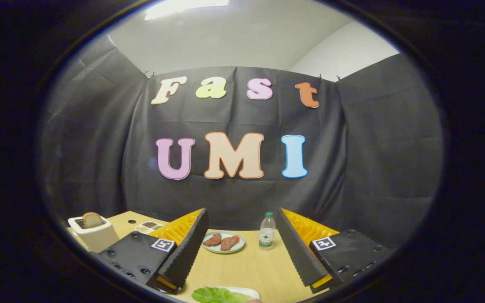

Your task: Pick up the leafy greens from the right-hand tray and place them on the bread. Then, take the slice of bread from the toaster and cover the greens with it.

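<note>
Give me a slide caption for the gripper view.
Open claw hovers above leafy greens, with plate of meat, water bottle and toaster beyond.

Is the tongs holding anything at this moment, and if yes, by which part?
Nothing is held. The tongs are open above the table, with the leafy greens lying below, near the fingers, untouched.

wall: black cloth (377, 168); ceiling: white (234, 38), lit; table: wood (246, 265)
</note>
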`<move>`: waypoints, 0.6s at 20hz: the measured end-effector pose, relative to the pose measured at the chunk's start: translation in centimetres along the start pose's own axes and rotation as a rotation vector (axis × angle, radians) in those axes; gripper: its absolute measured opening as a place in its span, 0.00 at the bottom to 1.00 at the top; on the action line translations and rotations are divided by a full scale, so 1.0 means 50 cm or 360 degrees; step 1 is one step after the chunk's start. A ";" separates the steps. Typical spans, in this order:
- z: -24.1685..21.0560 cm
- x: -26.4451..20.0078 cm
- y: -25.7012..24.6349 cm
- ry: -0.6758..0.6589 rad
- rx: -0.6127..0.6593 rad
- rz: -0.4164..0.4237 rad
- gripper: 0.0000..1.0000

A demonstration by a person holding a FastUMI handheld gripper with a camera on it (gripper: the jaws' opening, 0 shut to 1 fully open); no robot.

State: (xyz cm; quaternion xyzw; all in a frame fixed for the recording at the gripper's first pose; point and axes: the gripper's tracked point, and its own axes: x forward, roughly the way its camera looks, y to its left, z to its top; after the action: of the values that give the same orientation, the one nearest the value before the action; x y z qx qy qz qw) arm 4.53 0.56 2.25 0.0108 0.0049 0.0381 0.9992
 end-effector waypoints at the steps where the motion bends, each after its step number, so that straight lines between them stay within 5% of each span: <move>1: 0.002 0.006 0.008 -0.0006 -0.0020 0.0021 1.00; 8: -0.060 -0.008 0.020 0.0036 -0.0047 0.0067 1.00; 12: -0.101 -0.012 0.049 0.0091 -0.0182 0.0216 1.00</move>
State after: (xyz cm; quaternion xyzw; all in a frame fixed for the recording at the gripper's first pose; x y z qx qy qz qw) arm 3.70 3.09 -2.72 -0.0470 0.0304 0.1061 0.9928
